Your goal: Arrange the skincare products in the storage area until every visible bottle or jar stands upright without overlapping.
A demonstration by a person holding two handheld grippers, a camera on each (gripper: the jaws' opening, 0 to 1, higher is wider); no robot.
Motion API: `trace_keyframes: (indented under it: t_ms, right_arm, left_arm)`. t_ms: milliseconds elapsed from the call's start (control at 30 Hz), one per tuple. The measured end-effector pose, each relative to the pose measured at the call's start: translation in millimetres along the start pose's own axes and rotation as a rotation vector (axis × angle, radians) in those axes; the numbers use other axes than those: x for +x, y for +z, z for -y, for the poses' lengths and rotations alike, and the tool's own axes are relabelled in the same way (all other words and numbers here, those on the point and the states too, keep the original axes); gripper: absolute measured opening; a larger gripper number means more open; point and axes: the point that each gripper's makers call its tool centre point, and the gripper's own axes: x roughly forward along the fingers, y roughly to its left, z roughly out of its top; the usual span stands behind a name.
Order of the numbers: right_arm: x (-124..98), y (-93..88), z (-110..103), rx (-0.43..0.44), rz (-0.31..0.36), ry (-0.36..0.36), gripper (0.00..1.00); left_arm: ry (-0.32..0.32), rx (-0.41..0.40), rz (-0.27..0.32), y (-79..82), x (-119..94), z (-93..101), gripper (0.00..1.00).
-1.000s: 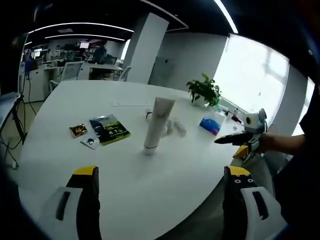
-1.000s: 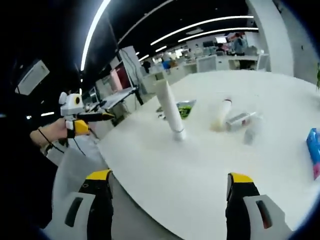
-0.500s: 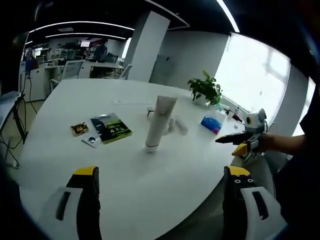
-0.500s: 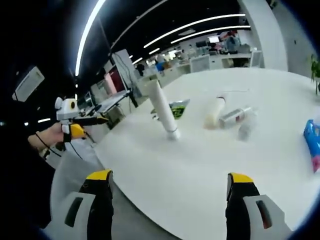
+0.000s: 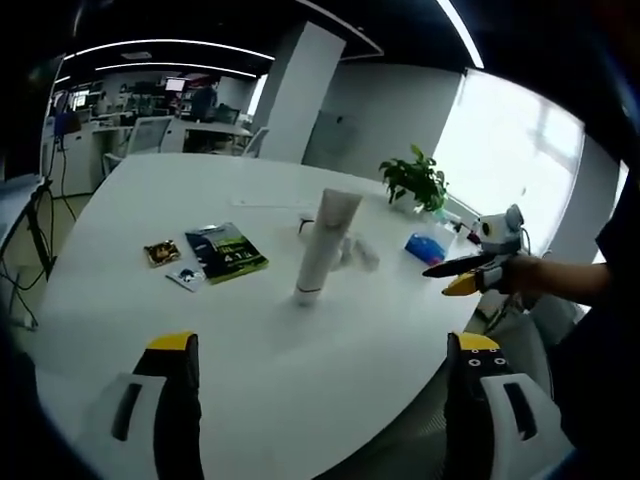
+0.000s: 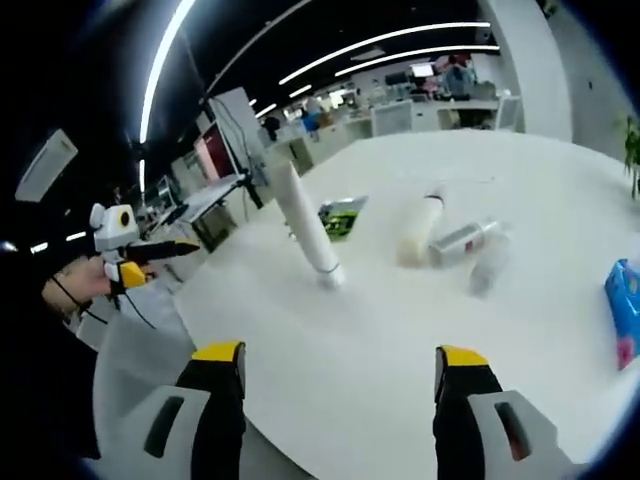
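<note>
A tall white tube stands cap-down on the white table, ahead of the left gripper and between its spread, empty jaws. In the right gripper view the same tube stands ahead and left of the right gripper, whose jaws are also apart and hold nothing. Beyond it lie a cream bottle, a clear bottle and a small clear jar, close together. A green booklet lies left of the tube; a blue pack and a potted plant are farther right.
</note>
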Motion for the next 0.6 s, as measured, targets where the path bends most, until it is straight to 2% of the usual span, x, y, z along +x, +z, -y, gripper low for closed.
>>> trace_keyframes:
  t_ms: [133, 233, 600]
  right_arm:
    - [6.0, 3.8, 4.2, 0.011, -0.023, -0.025, 0.73]
    - [12.4, 13.0, 15.2, 0.017, -0.036, -0.034, 0.71]
    - [38.8, 31.8, 20.7, -0.018, -0.095, -0.053, 0.65]
  left_arm:
    - [-0.006, -0.003, -0.007, -1.8, 3.0, -1.2, 0.95]
    - [-0.009, -0.011, -0.006, -2.0, 6.0, -6.9, 0.95]
    - [-0.019, -0.031, -0.010, -2.2, 16.7, -11.6, 0.94]
